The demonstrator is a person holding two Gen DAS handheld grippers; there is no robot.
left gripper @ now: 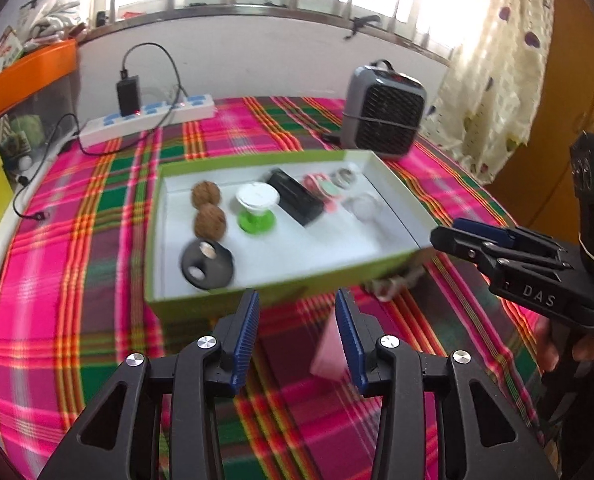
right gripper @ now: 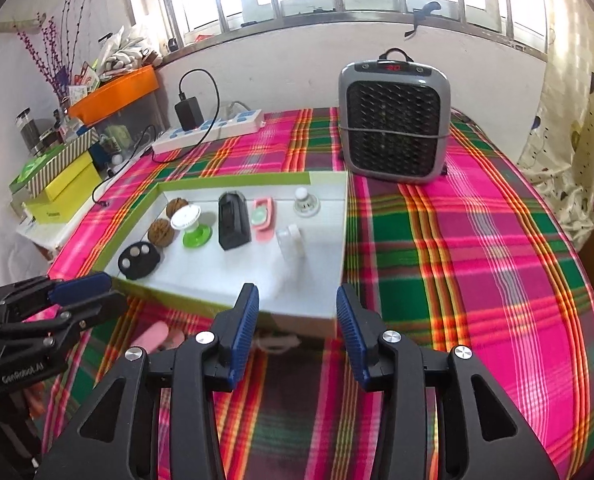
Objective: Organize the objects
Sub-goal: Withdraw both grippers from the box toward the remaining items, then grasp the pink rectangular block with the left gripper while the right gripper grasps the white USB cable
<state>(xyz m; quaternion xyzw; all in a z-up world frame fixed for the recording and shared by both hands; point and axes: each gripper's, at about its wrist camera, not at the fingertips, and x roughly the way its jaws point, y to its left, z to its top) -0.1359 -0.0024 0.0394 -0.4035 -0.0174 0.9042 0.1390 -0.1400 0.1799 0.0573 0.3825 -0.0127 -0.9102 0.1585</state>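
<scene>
Both wrist views face the tray (left gripper: 257, 294) obliquely downward.

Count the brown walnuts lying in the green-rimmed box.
2. One brown wrinkled walnut lies near the far left corner of the shallow green-rimmed white box; the second walnut sits just in front, touching it, behind the black round disc. None seems hidden.

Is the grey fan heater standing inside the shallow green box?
No, the grey fan heater stands on the plaid cloth behind the shallow green box, outside its walls.
</scene>
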